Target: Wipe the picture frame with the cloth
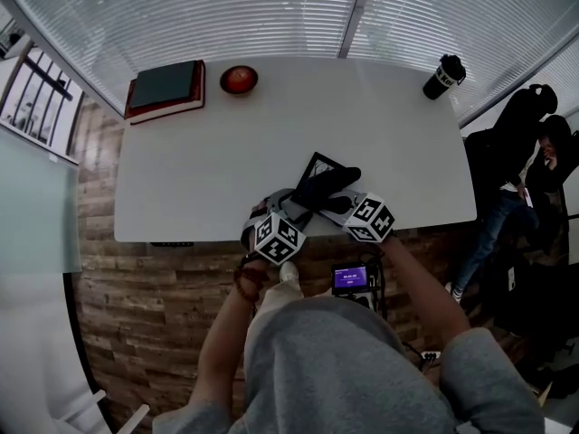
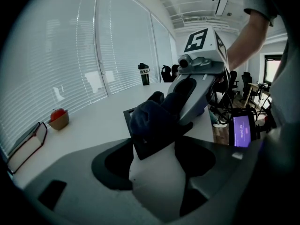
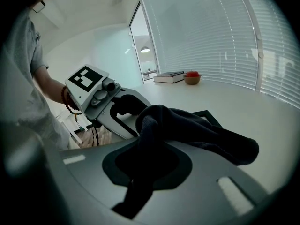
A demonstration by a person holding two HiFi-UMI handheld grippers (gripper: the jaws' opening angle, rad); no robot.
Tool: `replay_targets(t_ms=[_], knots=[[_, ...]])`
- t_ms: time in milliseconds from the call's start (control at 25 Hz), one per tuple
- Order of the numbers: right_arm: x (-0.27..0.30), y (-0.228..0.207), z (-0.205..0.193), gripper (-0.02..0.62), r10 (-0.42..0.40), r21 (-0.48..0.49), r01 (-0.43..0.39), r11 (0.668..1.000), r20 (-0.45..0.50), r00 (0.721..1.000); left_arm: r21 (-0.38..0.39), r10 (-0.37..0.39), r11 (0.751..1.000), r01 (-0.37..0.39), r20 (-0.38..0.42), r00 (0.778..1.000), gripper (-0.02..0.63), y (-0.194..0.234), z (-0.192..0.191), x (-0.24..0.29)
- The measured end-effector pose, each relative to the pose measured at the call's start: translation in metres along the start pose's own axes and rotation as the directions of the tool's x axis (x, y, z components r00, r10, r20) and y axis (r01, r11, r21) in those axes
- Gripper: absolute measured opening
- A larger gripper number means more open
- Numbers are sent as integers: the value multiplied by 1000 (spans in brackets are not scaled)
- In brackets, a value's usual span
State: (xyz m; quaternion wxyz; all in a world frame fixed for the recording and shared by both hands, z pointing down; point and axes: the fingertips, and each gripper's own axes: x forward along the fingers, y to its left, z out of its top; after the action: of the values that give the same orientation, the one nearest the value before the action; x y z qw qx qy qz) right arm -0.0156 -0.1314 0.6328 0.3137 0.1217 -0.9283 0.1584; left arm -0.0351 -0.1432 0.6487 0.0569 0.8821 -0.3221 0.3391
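Our right tool [image 3: 152, 159] is clamped on the dark cloth [image 3: 201, 135], which lies draped over the picture frame [image 1: 321, 165]. Our left tool [image 2: 157, 165] grips the frame's near corner with its jaws set wide. The frame sits by the near edge of the white tabletop [image 1: 208, 152]. Along the far edge we see books [image 1: 166, 87], a bowl [image 1: 239, 79] of red fruit and a black cup [image 1: 443, 76]. Beyond are blinds [image 1: 226, 7], and below is a brown floor [image 1: 136, 278].

Daylight came in through the blinds [image 1: 226, 12]; the table [image 1: 208, 161] was nearly blown out. Gripper views were dimmer, with heavy fisheye, black corners and a soft foreground. The cloth [image 3: 201, 135] was crushed to shadow.
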Motion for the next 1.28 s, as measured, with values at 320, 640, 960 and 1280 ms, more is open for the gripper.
replay_targets(t_ms=[320, 640, 960, 1280], knots=[[-3, 7, -2, 44, 8, -14, -8, 1000, 20, 1000, 0, -1, 1000, 1, 0, 1000, 288, -1, -1, 0], [4, 24, 5, 44, 39, -60, -38, 997, 15, 999, 0, 1, 1000, -1, 0, 1000, 288, 2, 1, 0], [-10, 38, 23, 44, 154, 42, -160, 986, 132, 979, 8, 7, 1000, -7, 8, 1000, 288, 0, 0, 0], [-76, 15, 81, 46, 145, 84, -189, 978, 372, 917, 14, 10, 1000, -10, 14, 1000, 288, 0, 1, 0]])
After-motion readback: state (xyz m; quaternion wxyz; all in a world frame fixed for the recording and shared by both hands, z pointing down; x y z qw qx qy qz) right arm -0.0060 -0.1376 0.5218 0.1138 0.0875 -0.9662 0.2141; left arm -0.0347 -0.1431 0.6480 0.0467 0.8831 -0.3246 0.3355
